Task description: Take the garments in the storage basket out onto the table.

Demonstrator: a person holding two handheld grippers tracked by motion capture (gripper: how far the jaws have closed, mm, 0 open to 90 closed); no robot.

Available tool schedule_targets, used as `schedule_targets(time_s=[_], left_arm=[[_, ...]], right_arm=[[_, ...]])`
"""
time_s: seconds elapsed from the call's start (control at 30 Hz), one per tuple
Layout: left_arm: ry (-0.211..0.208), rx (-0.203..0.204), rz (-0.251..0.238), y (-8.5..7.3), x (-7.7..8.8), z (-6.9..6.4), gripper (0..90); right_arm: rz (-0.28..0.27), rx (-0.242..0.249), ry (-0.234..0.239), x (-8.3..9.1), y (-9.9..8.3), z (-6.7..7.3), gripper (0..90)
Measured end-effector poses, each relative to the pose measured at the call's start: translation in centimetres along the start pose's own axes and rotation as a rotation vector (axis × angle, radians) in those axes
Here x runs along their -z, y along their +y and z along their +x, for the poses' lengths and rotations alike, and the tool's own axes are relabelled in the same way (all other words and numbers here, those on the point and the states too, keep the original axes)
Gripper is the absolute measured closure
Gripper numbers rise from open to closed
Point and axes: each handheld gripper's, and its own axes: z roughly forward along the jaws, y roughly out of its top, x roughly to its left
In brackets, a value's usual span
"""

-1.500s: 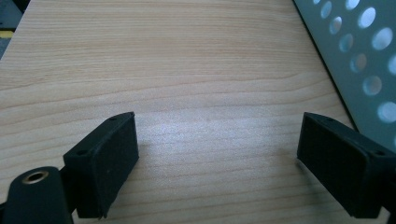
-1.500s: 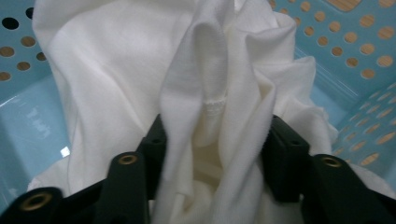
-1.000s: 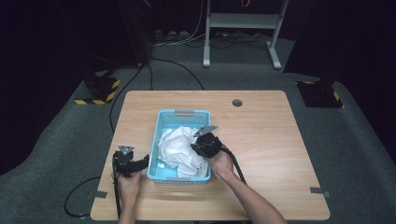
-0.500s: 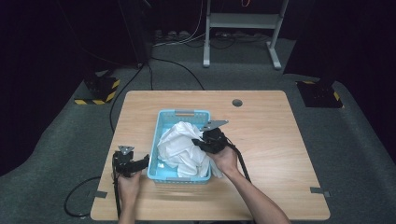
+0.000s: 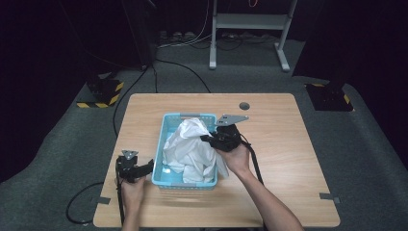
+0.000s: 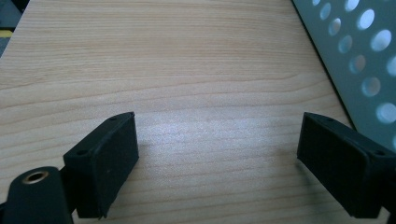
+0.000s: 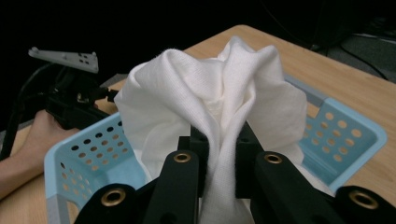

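Nearest the person, the left gripper is rested on the wooden table just beside the pale blue basket, its jaws spread wide over bare wood, while the right gripper is seen pinching a fold of the white cloth. Compared with a second ago, the right gripper has been raised and carried toward its own side, so the cloth is drawn up into a peak above the basket, most of it still inside; a lift-out is judged to be under way. Beyond the table, grey carpet, trailing cables and a white metal stand are backed by darkness.
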Motion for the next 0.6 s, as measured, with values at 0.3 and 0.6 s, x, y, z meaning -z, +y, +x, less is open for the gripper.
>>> schedule_targets(time_s=[0.3, 0.6], left_arm=[[0.01, -0.017, 0.008, 0.0, -0.1, -0.2, 12.6], [0.019, -0.036, 0.016, 0.1, -0.1, -0.4, 12.5]], right_arm=[[-0.075, 0.001, 0.004, 2.0, 1.9, -0.3, 83.1], [-0.116, 0.0, 0.008, 3.7, 3.5, -0.9, 83.1]])
